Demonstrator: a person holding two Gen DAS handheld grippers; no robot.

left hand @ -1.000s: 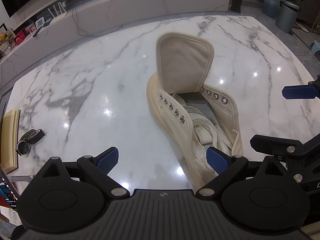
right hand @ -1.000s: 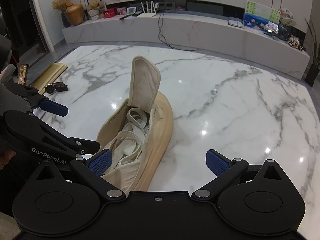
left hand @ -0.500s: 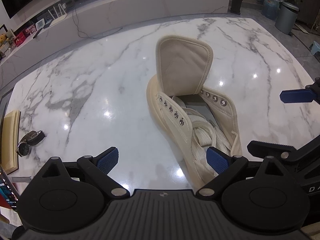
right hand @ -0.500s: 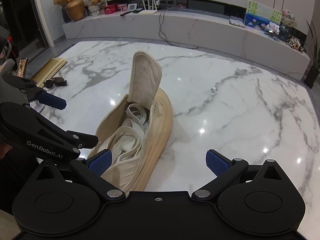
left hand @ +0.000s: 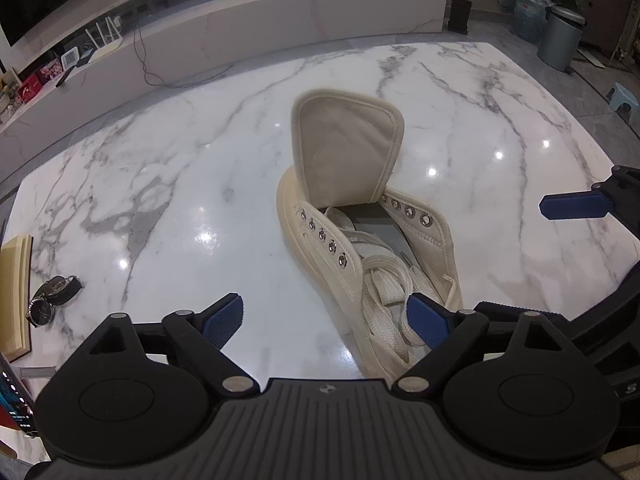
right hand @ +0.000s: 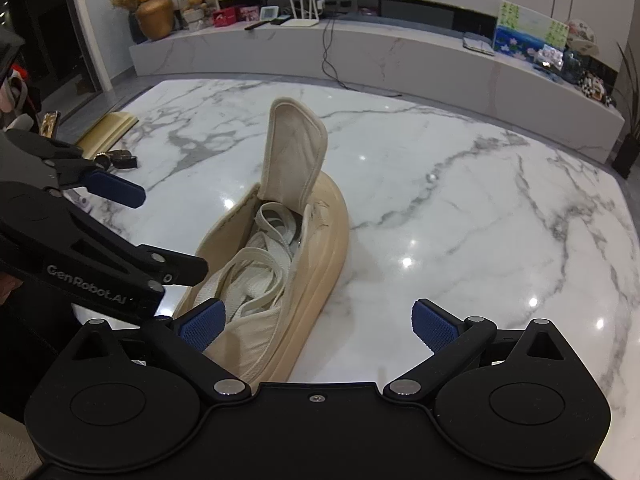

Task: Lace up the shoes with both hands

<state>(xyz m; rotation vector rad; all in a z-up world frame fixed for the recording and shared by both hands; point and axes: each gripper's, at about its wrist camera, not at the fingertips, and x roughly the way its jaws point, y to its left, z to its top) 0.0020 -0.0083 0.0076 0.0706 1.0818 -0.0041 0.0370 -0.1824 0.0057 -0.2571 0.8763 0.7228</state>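
Observation:
A cream high-top shoe [left hand: 320, 224] lies on the white marble table [left hand: 160, 200], its tongue [left hand: 346, 152] standing upright. A white lace [left hand: 384, 288] lies loosely bundled inside the shoe, out of the metal eyelets [left hand: 326, 236]. My left gripper [left hand: 326, 316] is open and empty, its right fingertip over the shoe's near end. My right gripper [right hand: 318, 322] is open and empty, its left fingertip at the shoe's heel side. The shoe [right hand: 316, 256] and lace [right hand: 260, 272] show in the right wrist view too.
A wristwatch [left hand: 50, 298] and a wooden board [left hand: 16, 288] lie at the table's left edge. A long marble TV bench [right hand: 360, 52] with small items runs behind the table. A trash bin [left hand: 560, 36] stands on the floor at far right.
Both grippers have drifted slightly relative to the shoe. The shoe and lace have not moved. Both grippers stay open.

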